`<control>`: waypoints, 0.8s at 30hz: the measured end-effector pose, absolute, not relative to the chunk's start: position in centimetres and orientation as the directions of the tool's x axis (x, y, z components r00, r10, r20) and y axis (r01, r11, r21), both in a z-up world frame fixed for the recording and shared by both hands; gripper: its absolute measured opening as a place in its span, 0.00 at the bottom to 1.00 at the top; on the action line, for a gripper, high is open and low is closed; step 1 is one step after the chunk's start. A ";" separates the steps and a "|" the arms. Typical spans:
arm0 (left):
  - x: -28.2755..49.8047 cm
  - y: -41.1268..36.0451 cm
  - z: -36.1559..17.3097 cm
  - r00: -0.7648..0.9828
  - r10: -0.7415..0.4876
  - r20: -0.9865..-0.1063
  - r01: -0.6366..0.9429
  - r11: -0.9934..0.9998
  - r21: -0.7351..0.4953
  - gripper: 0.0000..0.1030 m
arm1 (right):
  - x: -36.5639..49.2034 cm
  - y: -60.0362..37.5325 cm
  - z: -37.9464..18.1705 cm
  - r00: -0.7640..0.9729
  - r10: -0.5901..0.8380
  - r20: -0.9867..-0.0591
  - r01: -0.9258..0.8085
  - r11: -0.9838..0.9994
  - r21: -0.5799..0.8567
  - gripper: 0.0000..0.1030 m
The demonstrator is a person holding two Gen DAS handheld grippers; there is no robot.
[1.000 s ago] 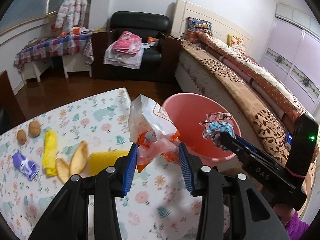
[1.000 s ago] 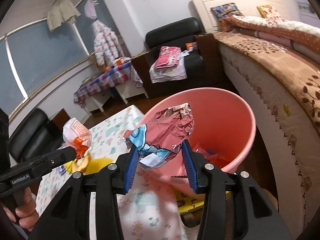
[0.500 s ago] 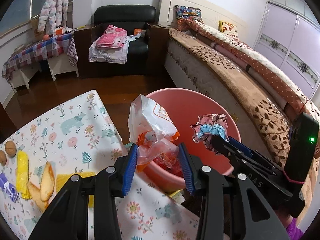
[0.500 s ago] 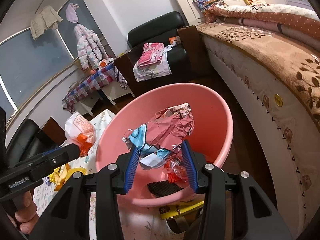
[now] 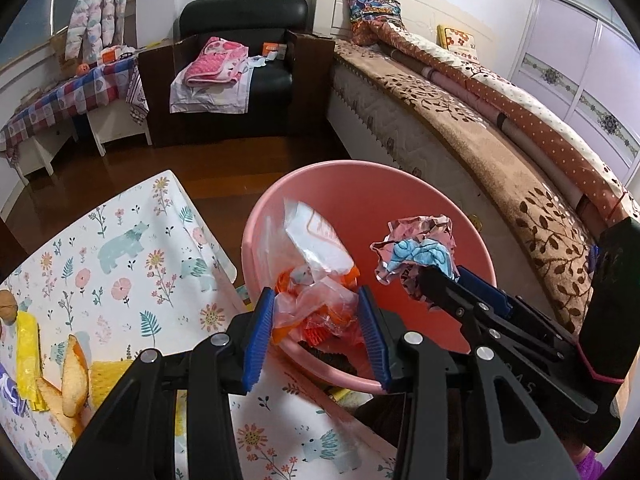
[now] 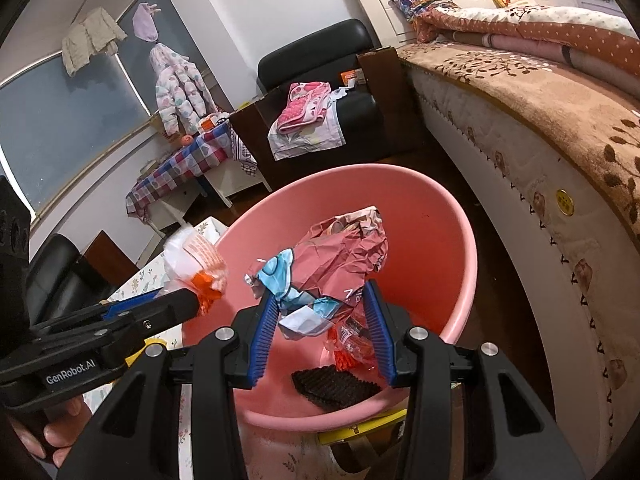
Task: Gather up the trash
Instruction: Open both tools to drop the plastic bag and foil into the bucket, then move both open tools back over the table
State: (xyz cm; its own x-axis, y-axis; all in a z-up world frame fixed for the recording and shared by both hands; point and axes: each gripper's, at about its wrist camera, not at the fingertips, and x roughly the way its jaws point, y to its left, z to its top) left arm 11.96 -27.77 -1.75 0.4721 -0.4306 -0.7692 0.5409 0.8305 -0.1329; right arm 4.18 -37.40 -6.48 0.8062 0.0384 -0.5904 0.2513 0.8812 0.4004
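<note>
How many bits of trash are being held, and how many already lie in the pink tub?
Held: 2, clear-and-orange bag, crumpled pink-and-blue wrapper
Lying in pink tub: 2, dark ridged piece, orange-clear wrapper
Total: 4

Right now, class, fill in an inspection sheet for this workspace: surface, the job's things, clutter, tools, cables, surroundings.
Surface: floral tablecloth, partly covered.
Job's things: pink basin already holds a dark ridged piece; clear plastic bag and crumpled pink wrapper both held over it.
Clutter: peels, yellow wrapper, walnut on the cloth.
Tools: left tool shut on the bag; right tool shut on the wrapper.
Cables: nothing seen.
Surroundings: bed, black armchair.
</note>
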 end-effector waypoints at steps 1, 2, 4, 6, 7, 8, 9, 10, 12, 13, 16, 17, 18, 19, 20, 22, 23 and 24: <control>12.0 -27.8 -1.8 0.469 -0.433 -0.770 0.541 0.830 -0.138 0.40 | 4.2 -37.4 -6.5 0.806 0.039 -0.590 0.252 0.880 0.402 0.43; 12.1 -27.6 -1.8 0.466 -0.435 -0.770 0.540 0.830 -0.142 0.41 | 4.2 -37.4 -6.5 0.807 0.041 -0.589 0.251 0.879 0.404 0.43; 12.2 -27.5 -1.8 0.462 -0.436 -0.773 0.538 0.830 -0.146 0.43 | 4.2 -37.4 -6.5 0.806 0.045 -0.590 0.248 0.879 0.407 0.43; 12.3 -27.4 -1.8 0.460 -0.436 -0.773 0.534 0.832 -0.151 0.45 | 4.2 -37.4 -6.4 0.806 0.050 -0.589 0.246 0.878 0.410 0.43; 12.4 -27.2 -1.8 0.460 -0.436 -0.774 0.533 0.832 -0.153 0.45 | 4.2 -37.5 -6.5 0.806 0.053 -0.589 0.244 0.878 0.413 0.43; 12.4 -27.1 -1.8 0.460 -0.436 -0.774 0.532 0.833 -0.154 0.45 | 4.2 -37.5 -6.4 0.806 0.056 -0.590 0.244 0.876 0.416 0.43; 12.4 -27.0 -1.7 0.460 -0.436 -0.774 0.530 0.834 -0.155 0.46 | 4.3 -37.5 -6.5 0.805 0.058 -0.590 0.243 0.876 0.417 0.43; 12.4 -26.9 -1.7 0.460 -0.437 -0.773 0.529 0.834 -0.156 0.47 | 4.3 -37.5 -6.5 0.805 0.058 -0.591 0.243 0.876 0.416 0.43; 12.5 -26.7 -1.6 0.461 -0.436 -0.773 0.526 0.836 -0.158 0.47 | 4.3 -37.5 -6.4 0.805 0.062 -0.590 0.241 0.875 0.420 0.44; 12.5 -26.7 -1.6 0.462 -0.437 -0.772 0.525 0.836 -0.159 0.47 | 4.3 -37.5 -6.4 0.806 0.066 -0.588 0.239 0.873 0.426 0.47; 12.4 -26.6 -1.3 0.464 -0.440 -0.769 0.525 0.836 -0.161 0.48 | 4.1 -37.4 -6.3 0.813 0.068 -0.579 0.234 0.871 0.431 0.52; 12.4 -26.5 -1.2 0.465 -0.440 -0.768 0.524 0.836 -0.162 0.48 | 4.0 -37.5 -6.3 0.813 0.068 -0.578 0.234 0.872 0.431 0.52; 12.3 -26.4 -1.1 0.466 -0.441 -0.767 0.523 0.836 -0.163 0.48 | 4.0 -37.4 -6.3 0.813 0.067 -0.578 0.234 0.872 0.431 0.52; 12.3 -26.4 -1.1 0.467 -0.441 -0.767 0.523 0.837 -0.163 0.48 | 4.0 -37.4 -6.3 0.814 0.065 -0.577 0.235 0.872 0.430 0.52; 12.2 -26.4 -1.0 0.468 -0.441 -0.766 0.522 0.837 -0.163 0.48 | 4.0 -37.4 -6.3 0.814 0.064 -0.577 0.236 0.871 0.430 0.52; 12.1 -26.3 -0.8 0.471 -0.442 -0.764 0.521 0.838 -0.163 0.48 | 3.8 -37.4 -6.1 0.816 0.062 -0.574 0.236 0.871 0.430 0.52; 12.0 -26.2 -0.7 0.473 -0.441 -0.763 0.520 0.839 -0.163 0.48 | 3.7 -37.4 -6.0 0.817 0.060 -0.573 0.237 0.871 0.430 0.52; 12.0 -26.1 -0.6 0.474 -0.441 -0.762 0.518 0.839 -0.163 0.48 | 3.6 -37.4 -5.9 0.819 0.058 -0.571 0.237 0.872 0.428 0.52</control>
